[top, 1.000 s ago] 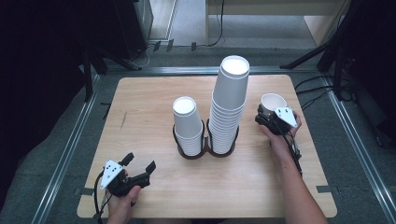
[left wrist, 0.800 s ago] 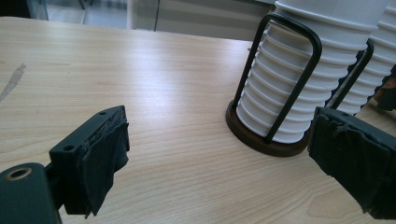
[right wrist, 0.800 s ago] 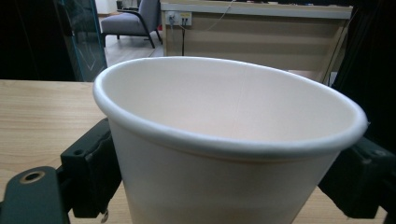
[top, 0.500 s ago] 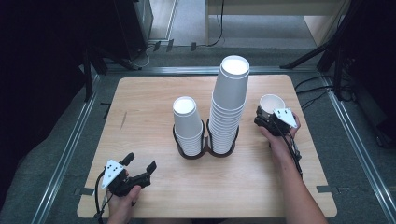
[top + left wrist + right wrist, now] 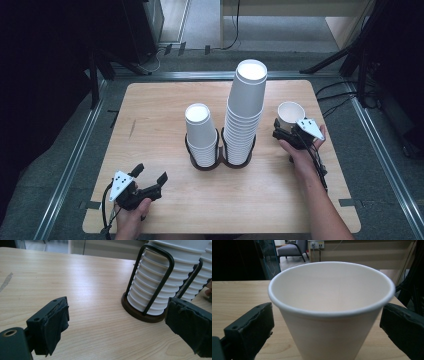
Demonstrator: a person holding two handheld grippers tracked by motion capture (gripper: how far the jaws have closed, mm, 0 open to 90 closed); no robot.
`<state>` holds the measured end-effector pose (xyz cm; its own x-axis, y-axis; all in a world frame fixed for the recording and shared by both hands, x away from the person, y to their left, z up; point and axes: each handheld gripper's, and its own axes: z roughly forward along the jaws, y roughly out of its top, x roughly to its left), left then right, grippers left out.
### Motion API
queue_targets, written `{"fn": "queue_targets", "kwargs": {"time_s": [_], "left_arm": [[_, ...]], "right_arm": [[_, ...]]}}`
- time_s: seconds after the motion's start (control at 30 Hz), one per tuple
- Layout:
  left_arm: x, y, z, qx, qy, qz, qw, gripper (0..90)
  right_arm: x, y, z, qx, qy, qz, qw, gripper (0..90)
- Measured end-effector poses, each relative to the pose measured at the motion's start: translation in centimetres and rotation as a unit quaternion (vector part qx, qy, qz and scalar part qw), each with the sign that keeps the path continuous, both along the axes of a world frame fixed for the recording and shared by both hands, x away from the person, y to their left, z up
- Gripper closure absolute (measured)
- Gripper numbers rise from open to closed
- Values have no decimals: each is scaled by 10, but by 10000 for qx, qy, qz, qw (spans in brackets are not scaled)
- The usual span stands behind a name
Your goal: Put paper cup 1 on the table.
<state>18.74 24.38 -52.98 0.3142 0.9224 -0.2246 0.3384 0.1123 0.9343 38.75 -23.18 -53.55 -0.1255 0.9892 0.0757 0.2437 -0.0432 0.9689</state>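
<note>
Letting go of the lone paper cup (image 5: 329, 312) upright on the table (image 5: 160, 115), right gripper (image 5: 286, 131) jaws just spreading apart, stacks (image 5: 243, 117) remaining.

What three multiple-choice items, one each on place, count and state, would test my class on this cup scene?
1. Where does the single cup stand?
A. right of the tall stack
B. left of the short stack
C. on top of the tall stack

2. How many stacks stand in the rack?
A. one
B. two
C. three

3. How is the right gripper set?
A. shut on the cup
B. shut and empty
C. open, cup between its fingers

Key: 1 A, the high view shows it by the right hand; 2 B, a short and a tall one stand side by side; 3 C, the fingers have just opened and gaps show beside the cup.
</note>
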Motion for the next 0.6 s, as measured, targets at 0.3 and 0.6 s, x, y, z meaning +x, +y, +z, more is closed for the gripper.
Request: {"fn": "queue_targets", "kwargs": {"time_s": [0.3, 0.6], "left_arm": [[-1, -4, 1, 17, -25, -13, 10000, 53], [-2, -7, 3, 25, -43, 23, 10000, 54]], "right_arm": [[-26, -10, 2, -36, -39, 176, 9998, 0], [-49, -20, 15, 234, 35, 134, 9996, 0]]}}
